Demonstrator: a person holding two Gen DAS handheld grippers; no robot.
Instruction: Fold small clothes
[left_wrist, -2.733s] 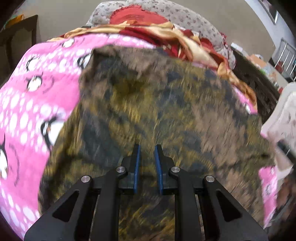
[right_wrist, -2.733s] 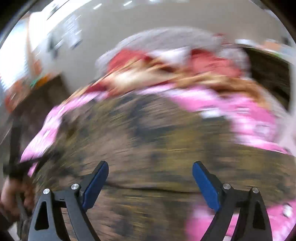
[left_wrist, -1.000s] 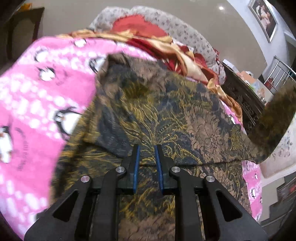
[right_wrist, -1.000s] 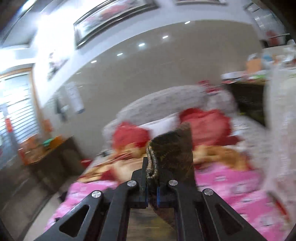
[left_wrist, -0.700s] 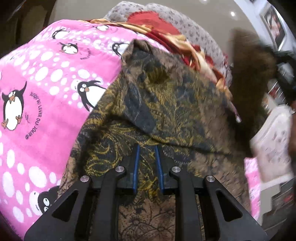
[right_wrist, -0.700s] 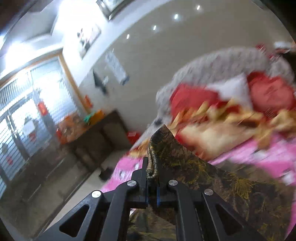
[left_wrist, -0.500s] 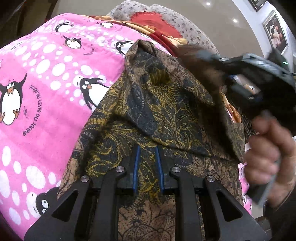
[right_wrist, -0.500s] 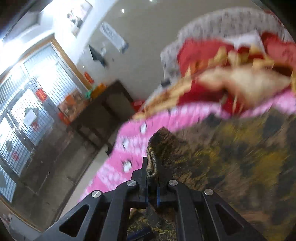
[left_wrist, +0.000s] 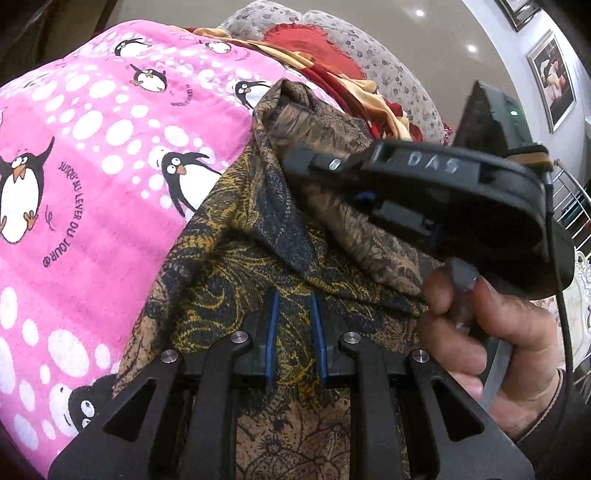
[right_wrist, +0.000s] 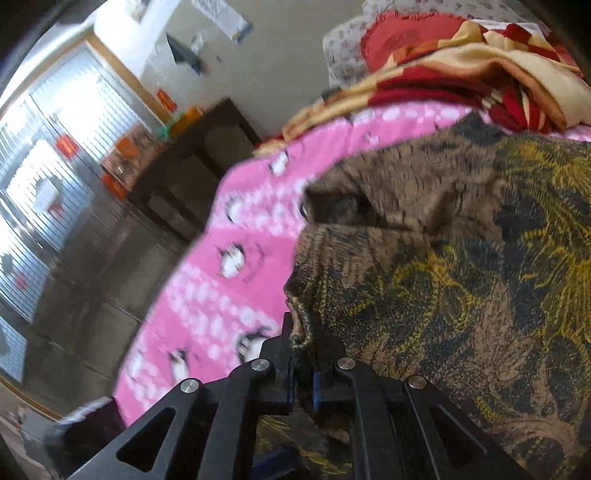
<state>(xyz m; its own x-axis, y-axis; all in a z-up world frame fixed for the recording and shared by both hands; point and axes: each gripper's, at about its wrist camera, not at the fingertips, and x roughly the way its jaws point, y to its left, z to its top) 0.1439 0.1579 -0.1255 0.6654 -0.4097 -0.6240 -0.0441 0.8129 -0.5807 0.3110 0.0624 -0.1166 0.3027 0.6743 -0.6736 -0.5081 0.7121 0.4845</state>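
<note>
A brown and gold patterned shirt (left_wrist: 236, 236) lies spread on a pink penguin blanket (left_wrist: 92, 147) that covers a bed, its collar end bunched toward a heap of red and cream bedding (left_wrist: 347, 85) and a grey spotted headboard (left_wrist: 399, 74). The right gripper (right_wrist: 301, 332) is pressed together on an edge of the shirt, a rolled hem of the cloth pinched between its pads, and it carries that edge across the body of the garment, so a flap of fabric lies doubled over the lower layer. In the left wrist view this gripper (left_wrist: 295, 162) shows from the side, reaching over the shirt toward the collar, with the person's right hand (left_wrist: 495, 332) wrapped round its handle. The left gripper (left_wrist: 293, 295) points down at the shirt's lower part, its blue pads narrowly apart with patterned cloth showing in the gap; whether they pinch a fold or merely rest on the fabric I cannot tell. Beyond the bed's edge, in the right wrist view, stand a dark table (right_wrist: 199, 155) and bright windows (right_wrist: 48, 177).
</note>
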